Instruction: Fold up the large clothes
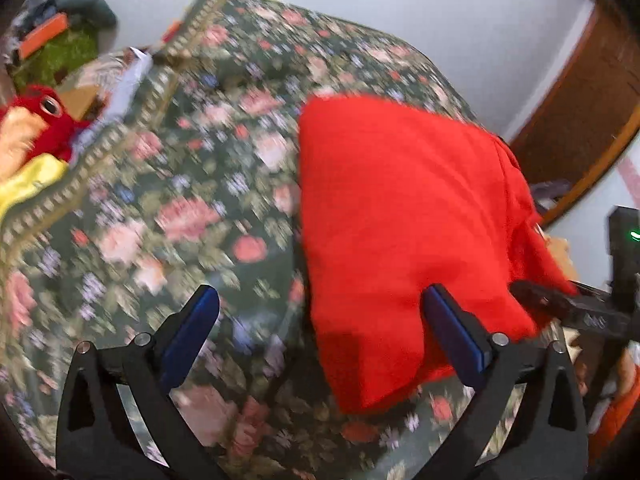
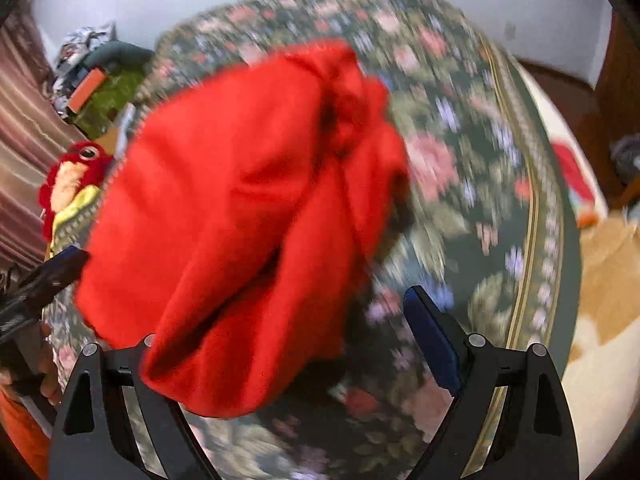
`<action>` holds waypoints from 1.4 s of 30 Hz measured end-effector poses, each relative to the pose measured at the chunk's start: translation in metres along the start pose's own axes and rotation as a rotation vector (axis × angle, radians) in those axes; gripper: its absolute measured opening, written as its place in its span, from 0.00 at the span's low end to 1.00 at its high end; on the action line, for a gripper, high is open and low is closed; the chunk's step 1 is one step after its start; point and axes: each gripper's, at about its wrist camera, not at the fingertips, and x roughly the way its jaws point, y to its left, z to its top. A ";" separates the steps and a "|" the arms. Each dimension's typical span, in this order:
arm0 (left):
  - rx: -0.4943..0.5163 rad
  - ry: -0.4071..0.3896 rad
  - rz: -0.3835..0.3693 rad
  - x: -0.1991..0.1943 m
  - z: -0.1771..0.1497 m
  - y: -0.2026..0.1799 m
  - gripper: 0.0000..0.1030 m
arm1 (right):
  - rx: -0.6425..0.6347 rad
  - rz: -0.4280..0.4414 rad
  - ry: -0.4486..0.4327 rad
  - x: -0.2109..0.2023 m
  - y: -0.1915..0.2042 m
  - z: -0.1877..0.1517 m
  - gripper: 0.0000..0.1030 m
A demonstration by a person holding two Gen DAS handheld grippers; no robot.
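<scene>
The red garment [image 1: 400,220] lies bunched on the floral bedspread [image 1: 180,200], near its edge closest to the cameras, its long axis running away from them toward the far wall. Both the left gripper [image 1: 320,320] and the right gripper [image 2: 280,336] stand wide apart, gripping nothing. This looks like a pause between folds; next, each should pinch a near corner.

— What colours show on the bed?
— The garment [image 1: 400,216] is plain bright red; the bedspread [image 1: 180,208] is dark green with pink, red and lilac flowers, though blurred.
— And the plush toy [image 1: 36,128]?
— Red, with yellow.
</scene>
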 end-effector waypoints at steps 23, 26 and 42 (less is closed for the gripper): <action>0.133 -0.099 0.218 -0.070 -0.008 0.005 1.00 | 0.025 0.007 -0.134 -0.075 -0.009 -0.004 0.94; 0.086 -0.127 0.172 -0.067 0.012 0.007 1.00 | 0.049 0.036 -0.144 -0.069 -0.008 0.007 0.95; -0.275 0.135 -0.314 0.059 0.056 0.036 0.98 | 0.209 0.237 0.023 0.016 -0.016 0.041 0.95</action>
